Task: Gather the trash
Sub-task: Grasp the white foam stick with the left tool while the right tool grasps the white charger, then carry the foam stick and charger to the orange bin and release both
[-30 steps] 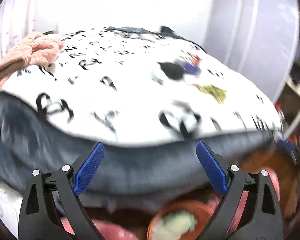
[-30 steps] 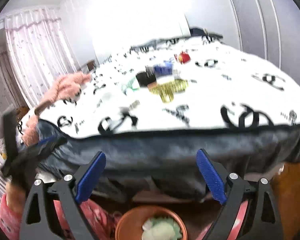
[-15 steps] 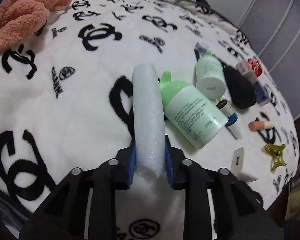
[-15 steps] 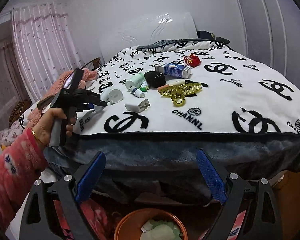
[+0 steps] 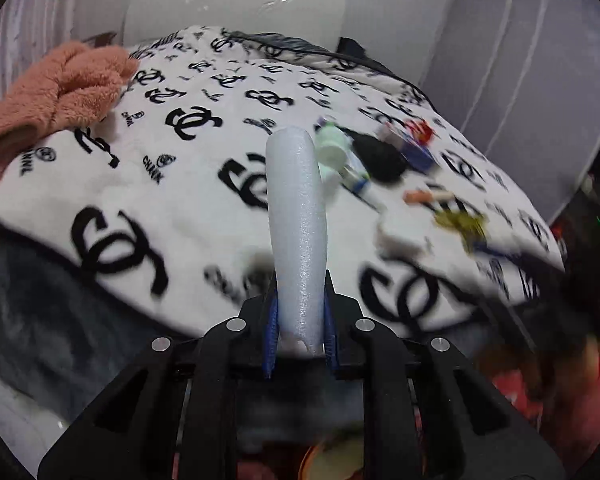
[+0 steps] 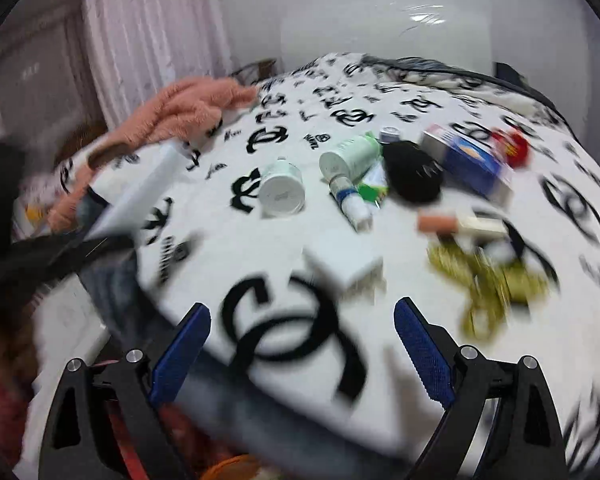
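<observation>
My left gripper [image 5: 298,340] is shut on a long white foam strip [image 5: 296,216] and holds it up off the bed near the front edge; the strip also shows in the right wrist view [image 6: 140,196]. My right gripper [image 6: 302,348] is open and empty over the front of the bed [image 6: 380,380]. Ahead of it lie a white charger block [image 6: 348,268], a yellow hair claw [image 6: 488,280], two green-white bottles [image 6: 282,192] [image 6: 352,156], a small tube [image 6: 350,200], a black hair claw [image 6: 412,176] and a blue box [image 6: 468,164].
A pink fleece garment [image 5: 52,96] lies at the bed's left edge. An orange bin [image 5: 340,456] stands on the floor below the left gripper. A grey wall [image 5: 532,60] is to the right, curtains [image 6: 148,36] to the left.
My left gripper has pulled back from the bottles toward the bed's front edge with the foam strip. My right gripper has moved up and forward over the bed.
</observation>
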A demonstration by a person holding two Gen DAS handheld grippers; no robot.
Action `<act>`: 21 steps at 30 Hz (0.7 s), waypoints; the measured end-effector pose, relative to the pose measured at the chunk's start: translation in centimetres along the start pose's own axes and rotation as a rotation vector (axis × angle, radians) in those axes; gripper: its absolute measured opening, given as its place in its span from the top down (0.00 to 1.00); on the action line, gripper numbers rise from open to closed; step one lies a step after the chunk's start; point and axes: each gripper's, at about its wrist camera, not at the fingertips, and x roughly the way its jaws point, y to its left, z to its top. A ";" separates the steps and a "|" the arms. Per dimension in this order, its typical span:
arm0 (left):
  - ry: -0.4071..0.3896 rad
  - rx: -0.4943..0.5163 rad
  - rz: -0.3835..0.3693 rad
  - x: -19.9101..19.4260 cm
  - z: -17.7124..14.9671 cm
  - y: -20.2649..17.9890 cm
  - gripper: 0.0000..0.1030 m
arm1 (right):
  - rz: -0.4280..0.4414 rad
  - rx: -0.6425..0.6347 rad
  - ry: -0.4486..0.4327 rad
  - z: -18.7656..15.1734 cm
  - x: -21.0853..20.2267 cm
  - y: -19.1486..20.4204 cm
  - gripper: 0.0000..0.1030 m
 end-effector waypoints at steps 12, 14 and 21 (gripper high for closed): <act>0.031 -0.028 -0.101 -1.6 -4.6 -0.6 0.83 | -0.125 -0.092 0.276 3.4 8.1 -1.1 0.44; 0.032 -0.027 -0.104 -1.7 -4.9 -0.6 0.83 | -0.134 -0.083 0.264 3.0 7.4 -1.0 0.44; 0.034 0.027 -0.124 -3.0 -6.2 -1.3 0.83 | -0.061 -0.018 0.143 1.3 0.7 -0.1 0.44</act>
